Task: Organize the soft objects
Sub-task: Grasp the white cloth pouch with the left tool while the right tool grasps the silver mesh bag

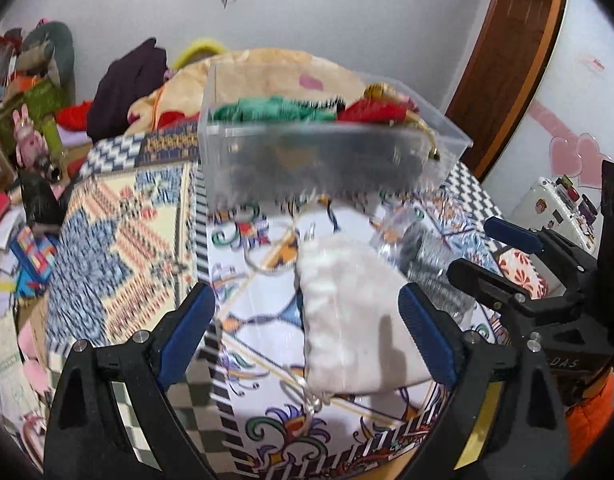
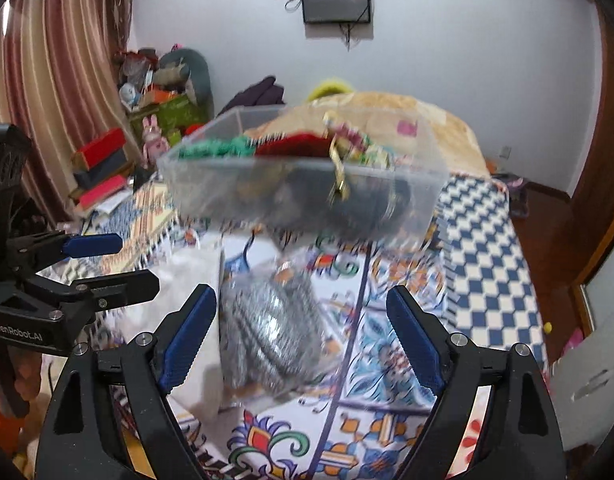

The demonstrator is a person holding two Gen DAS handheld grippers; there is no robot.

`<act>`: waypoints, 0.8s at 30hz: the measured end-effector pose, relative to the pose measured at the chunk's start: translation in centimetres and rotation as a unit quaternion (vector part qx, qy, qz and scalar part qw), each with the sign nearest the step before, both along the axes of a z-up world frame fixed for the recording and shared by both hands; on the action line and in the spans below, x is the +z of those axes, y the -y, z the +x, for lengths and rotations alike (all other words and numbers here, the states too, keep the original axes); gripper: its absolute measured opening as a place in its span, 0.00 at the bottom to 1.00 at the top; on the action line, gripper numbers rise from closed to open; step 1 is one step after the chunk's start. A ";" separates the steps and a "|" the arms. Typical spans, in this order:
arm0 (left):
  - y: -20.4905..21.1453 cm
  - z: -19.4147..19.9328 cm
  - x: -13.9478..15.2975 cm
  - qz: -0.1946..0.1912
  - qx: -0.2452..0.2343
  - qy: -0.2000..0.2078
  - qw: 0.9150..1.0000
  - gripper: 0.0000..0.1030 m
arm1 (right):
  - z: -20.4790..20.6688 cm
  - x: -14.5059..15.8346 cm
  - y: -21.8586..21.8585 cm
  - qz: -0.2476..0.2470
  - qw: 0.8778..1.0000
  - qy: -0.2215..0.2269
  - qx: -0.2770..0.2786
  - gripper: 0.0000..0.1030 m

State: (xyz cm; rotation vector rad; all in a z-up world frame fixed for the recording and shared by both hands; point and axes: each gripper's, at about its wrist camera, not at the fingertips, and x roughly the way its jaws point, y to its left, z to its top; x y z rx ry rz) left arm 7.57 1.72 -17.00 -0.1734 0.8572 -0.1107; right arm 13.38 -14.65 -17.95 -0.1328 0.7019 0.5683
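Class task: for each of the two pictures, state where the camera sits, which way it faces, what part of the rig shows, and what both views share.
Left wrist: on the left gripper, facing the white cloth pouch; the right gripper shows at right.
Right wrist: on the right gripper, facing the clear bag of grey items; the left gripper shows at left.
Shared: the clear plastic storage bin on the patterned bedspread, and both open grippers.

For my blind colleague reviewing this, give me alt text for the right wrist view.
The open right gripper hovers over a clear bag of grey-and-white fabric lying on a colourful patterned bedspread. Beyond it sits a clear plastic bin holding green and red soft items; the left gripper, also open, enters from the left.
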 end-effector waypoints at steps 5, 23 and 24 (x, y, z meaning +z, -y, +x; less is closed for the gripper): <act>0.4 0.0 -1.9 -0.011 0.000 -0.028 1.000 0.91 | -0.4 -1.6 0.6 0.009 0.999 -0.031 -0.002 0.65; 2.0 -0.9 -1.2 0.017 -0.026 -0.001 1.000 0.12 | -1.3 -0.8 2.1 0.028 0.999 -0.032 0.003 0.22; 2.1 -1.1 -0.9 0.020 -0.026 0.004 0.999 0.11 | -1.4 -0.5 2.5 0.030 0.999 -0.029 0.000 0.22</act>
